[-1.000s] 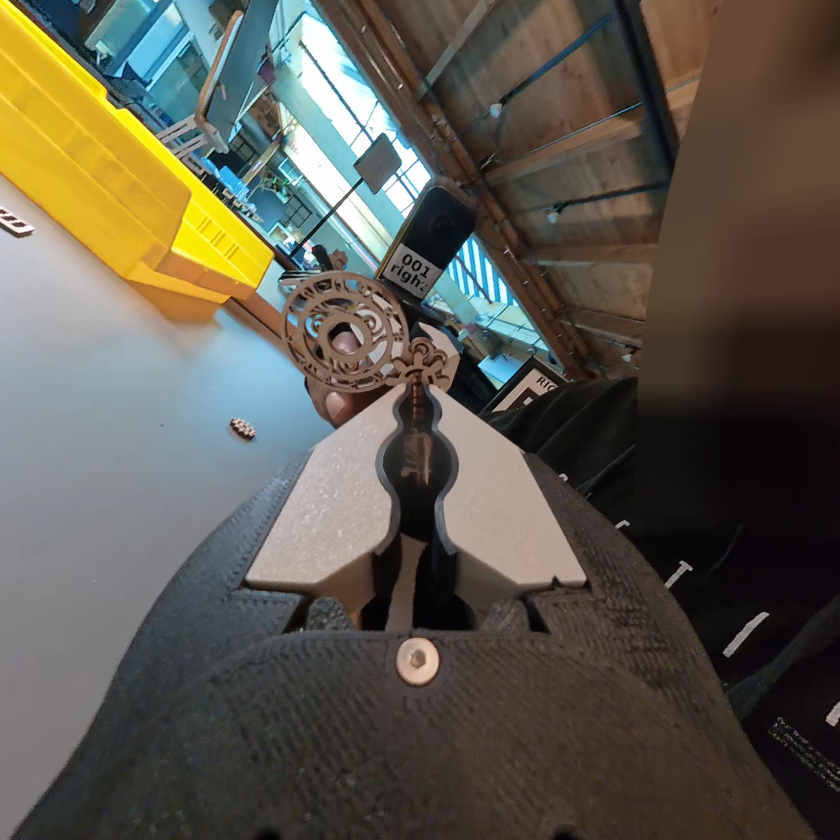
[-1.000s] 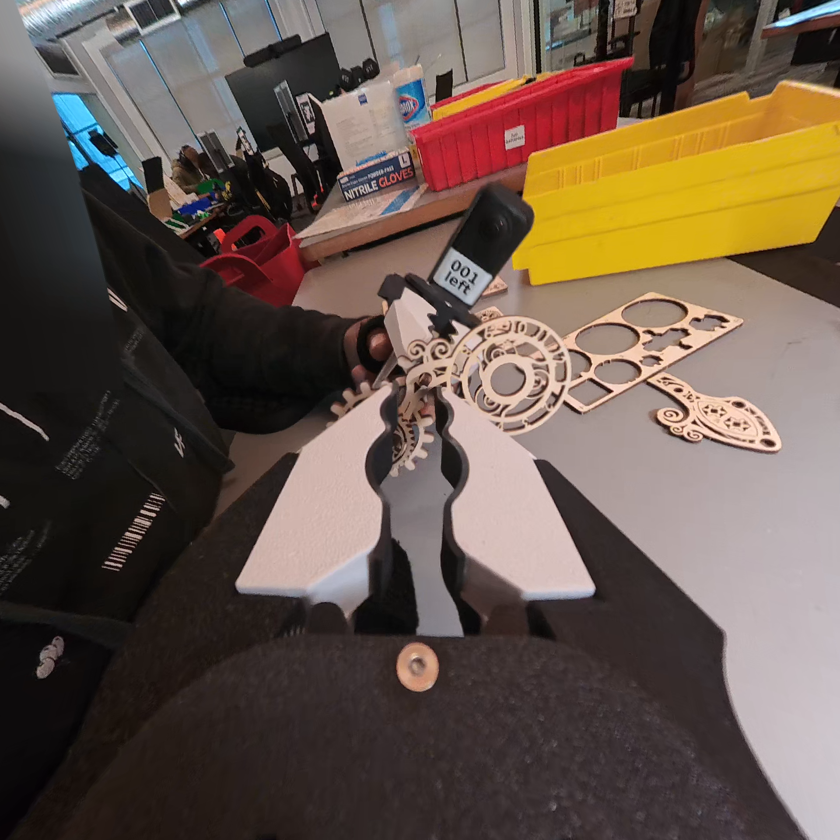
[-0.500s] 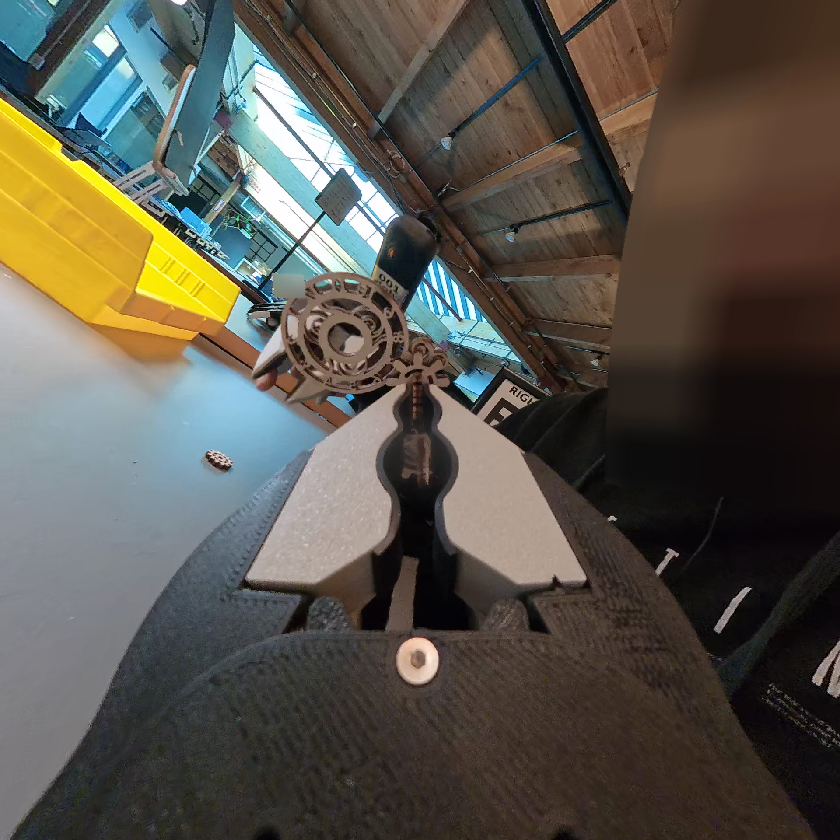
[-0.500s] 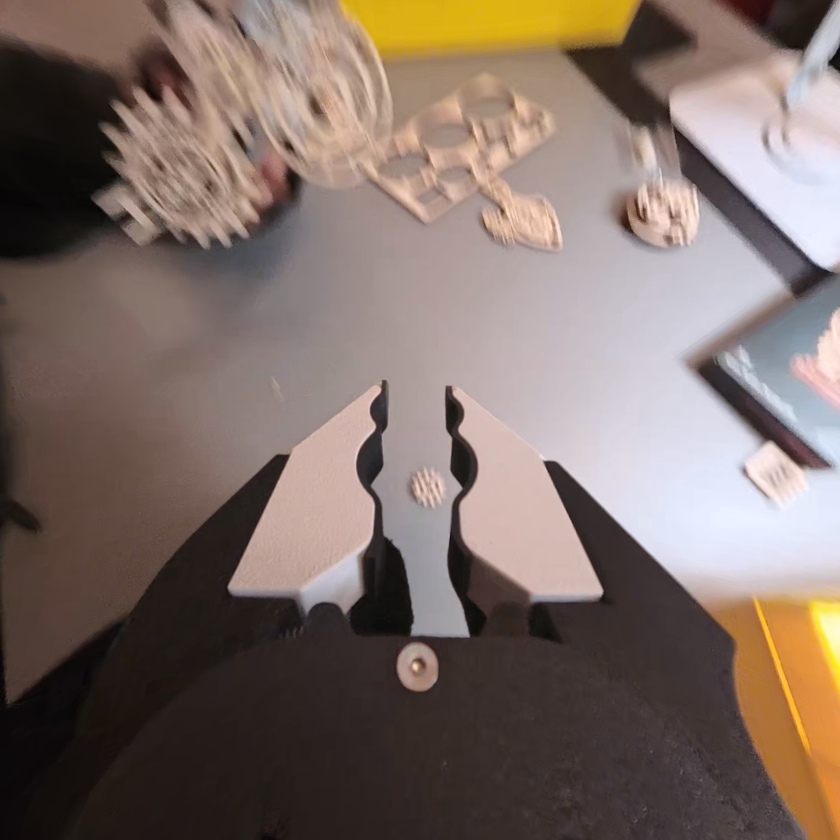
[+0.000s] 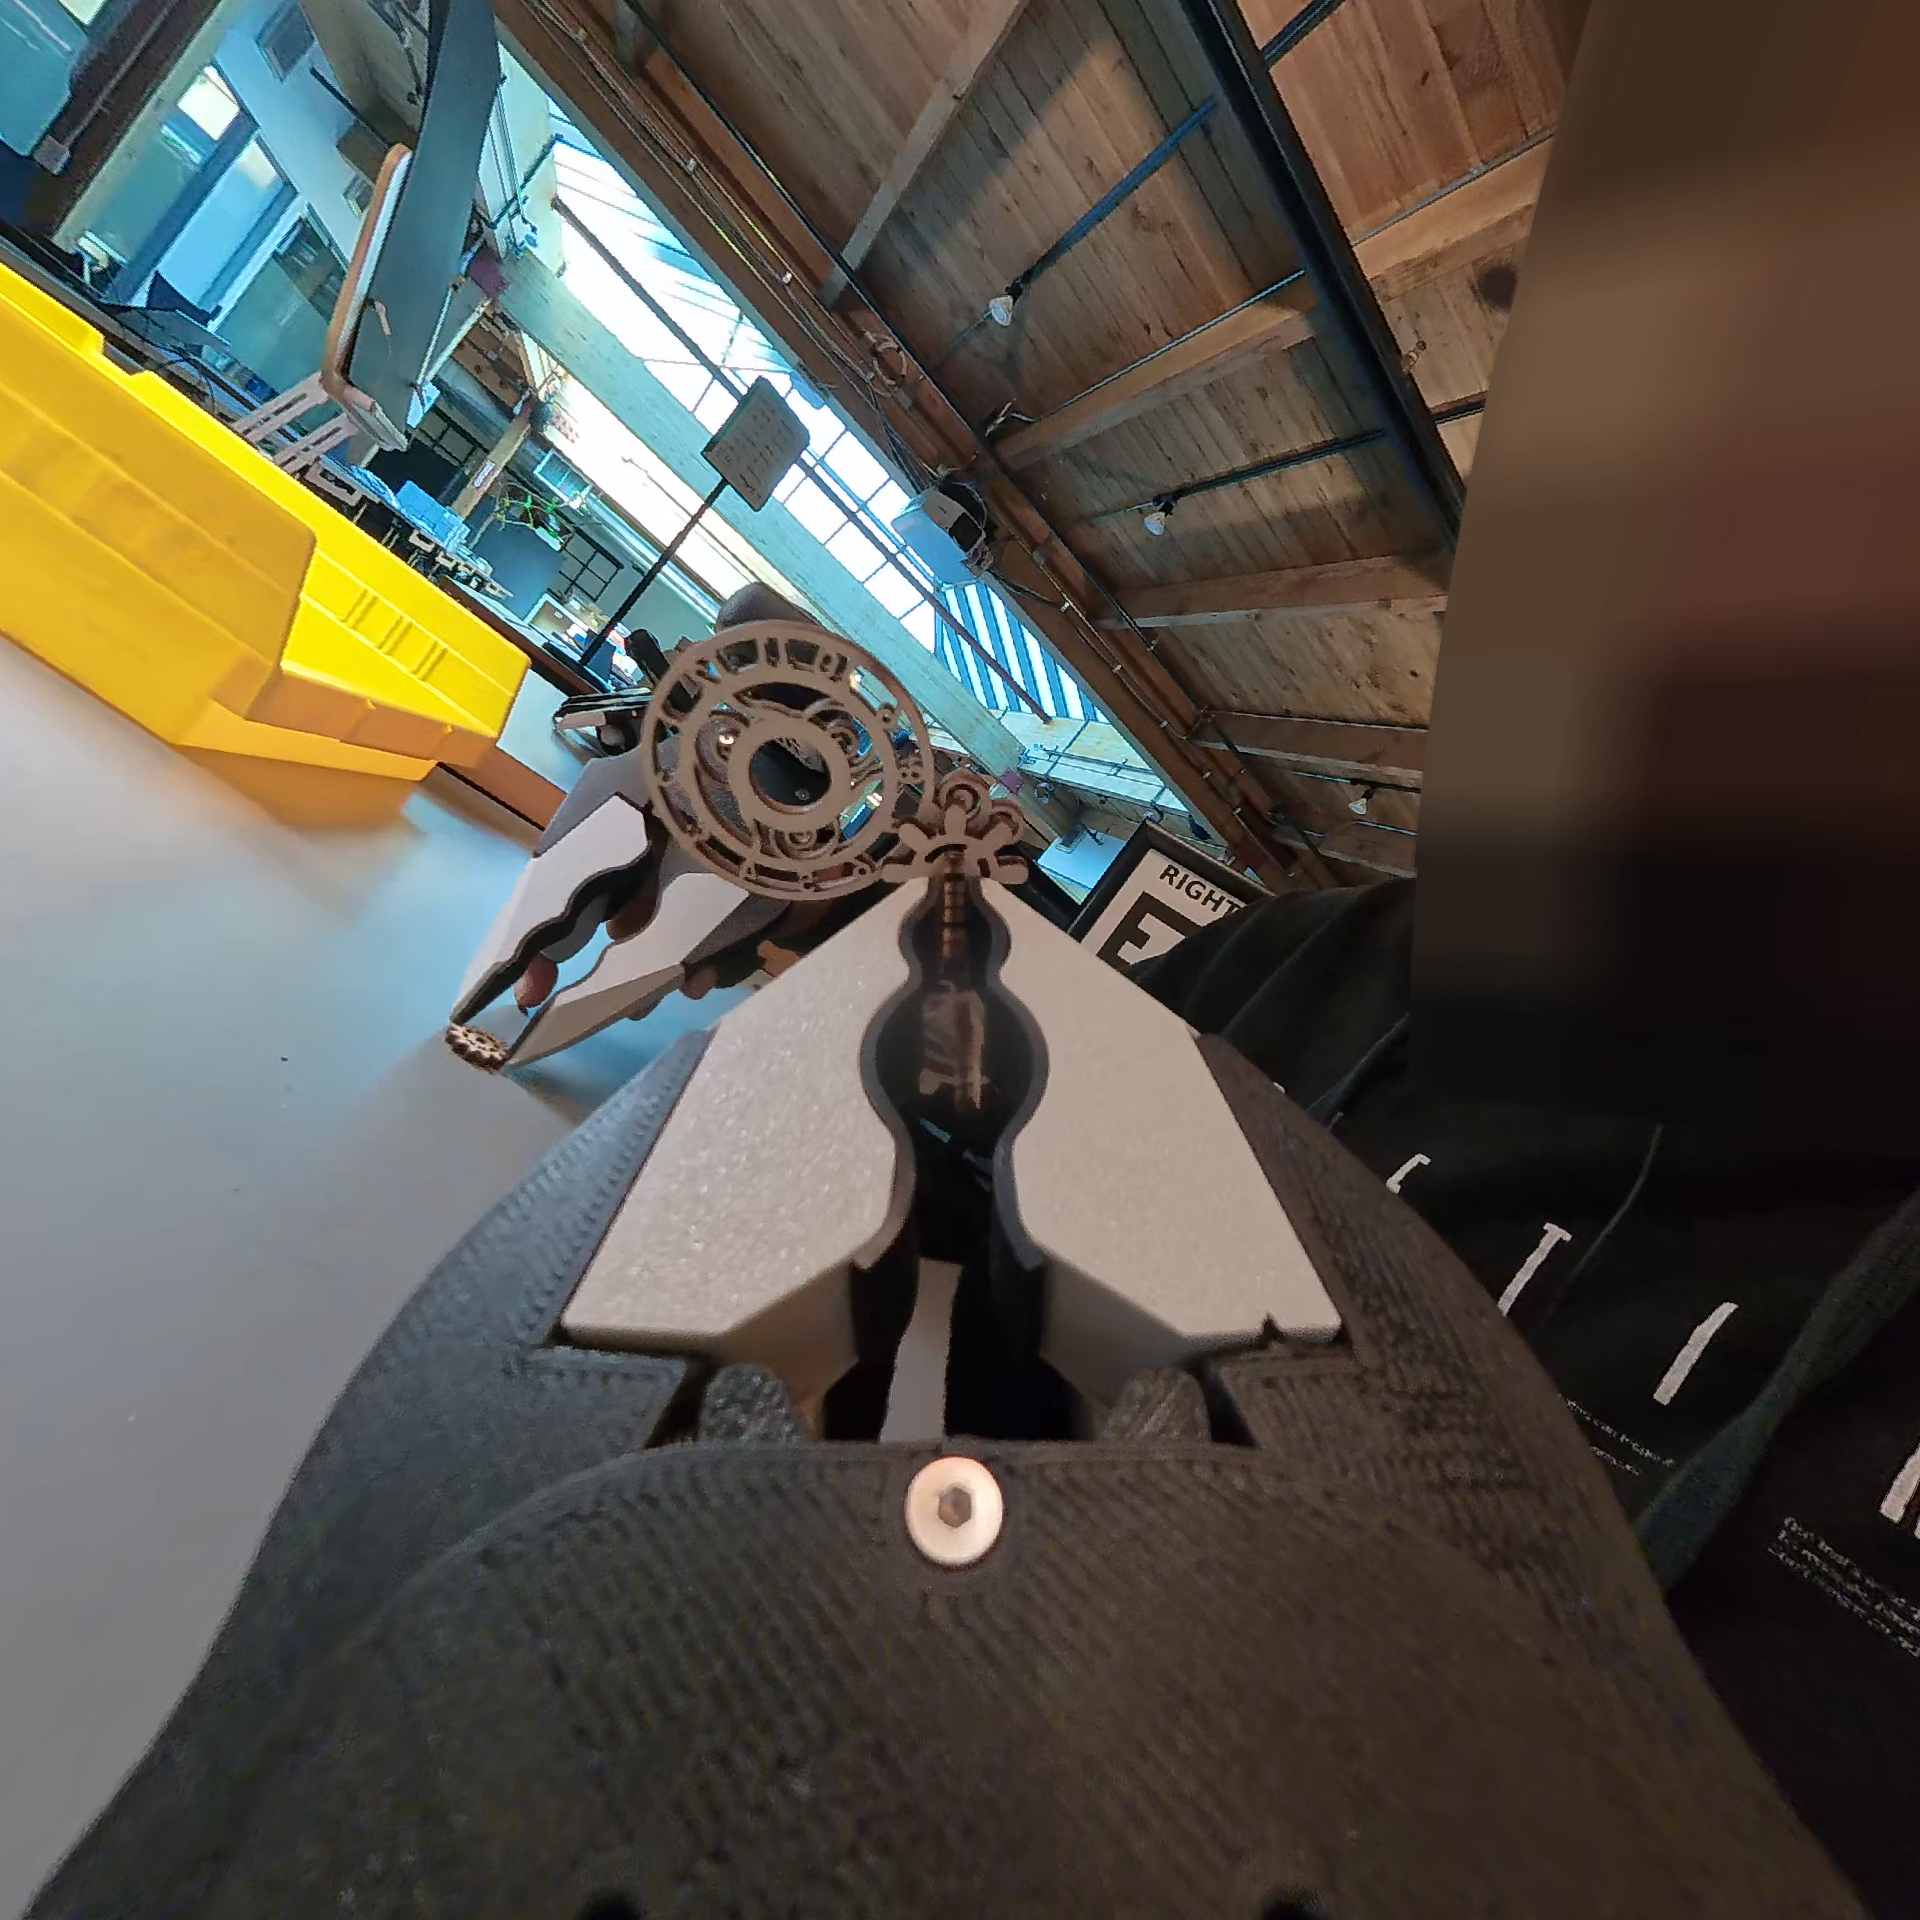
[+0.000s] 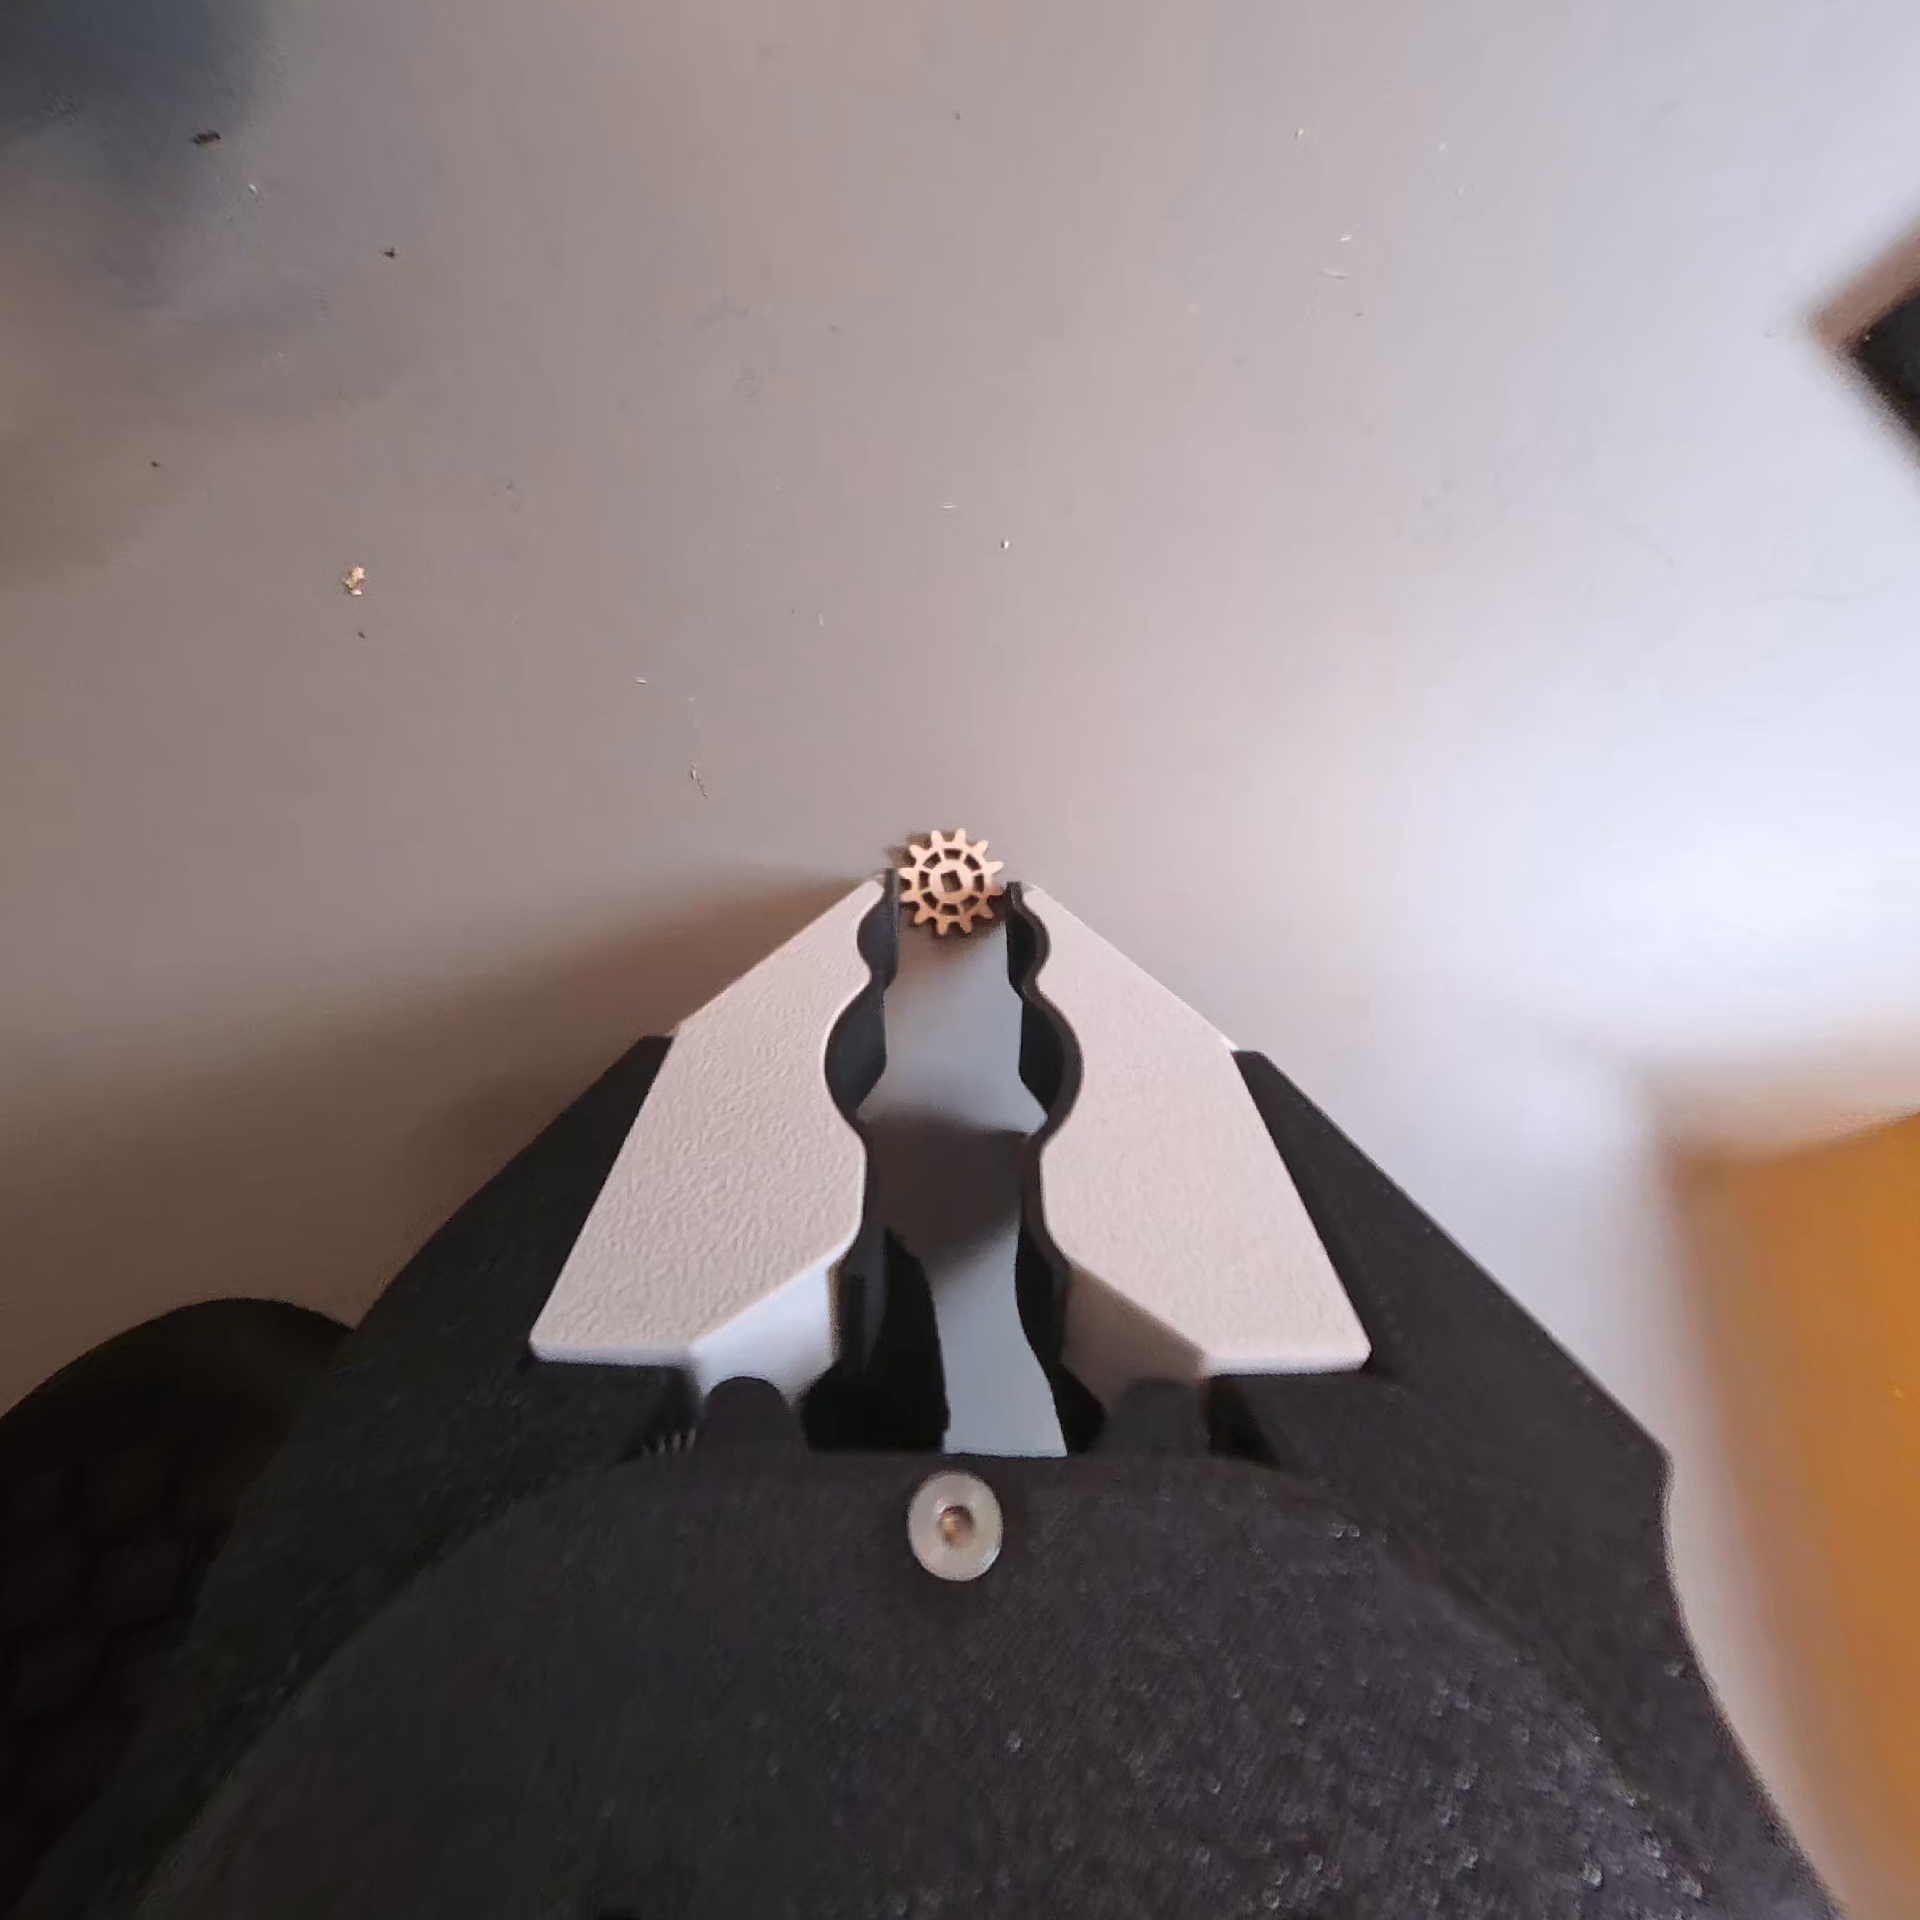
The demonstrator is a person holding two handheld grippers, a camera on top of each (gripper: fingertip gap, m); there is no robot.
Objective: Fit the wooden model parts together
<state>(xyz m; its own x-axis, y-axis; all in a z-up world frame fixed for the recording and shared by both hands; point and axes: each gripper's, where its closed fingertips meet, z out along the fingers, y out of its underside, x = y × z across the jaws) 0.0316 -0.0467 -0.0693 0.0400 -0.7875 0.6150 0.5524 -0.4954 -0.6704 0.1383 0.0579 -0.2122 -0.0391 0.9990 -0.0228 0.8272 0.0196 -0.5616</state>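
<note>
My left gripper (image 5: pixel 954 883) is shut on a wooden model assembly (image 5: pixel 784 774), an ornate openwork dial with a scrolled piece, and holds it up off the grey table (image 5: pixel 208 1143). A small wooden gear (image 6: pixel 951 881) lies flat on the table (image 6: pixel 935 416). My right gripper (image 6: pixel 953 894) points down at it, with a fingertip close on each side of the gear. The jaws still stand a gear's width apart, and I cannot tell whether they touch it. The left wrist view shows the right gripper (image 5: pixel 494 1039) low on the table at the gear (image 5: pixel 475 1042).
A yellow bin (image 5: pixel 208 623) stands at the far left of the table. A person's black clothing (image 5: pixel 1558 1143) is at the right. In the right wrist view a dark object's corner (image 6: pixel 1891 353) and a blurred yellow-orange patch (image 6: pixel 1787 1299) lie to the right. The grippers' ends are close to 20 centimeters from one another.
My right gripper has left the held assembly, swung down to the table and come over the small gear, its jaws narrowing a little. The left gripper has tilted slightly, still holding the assembly.
</note>
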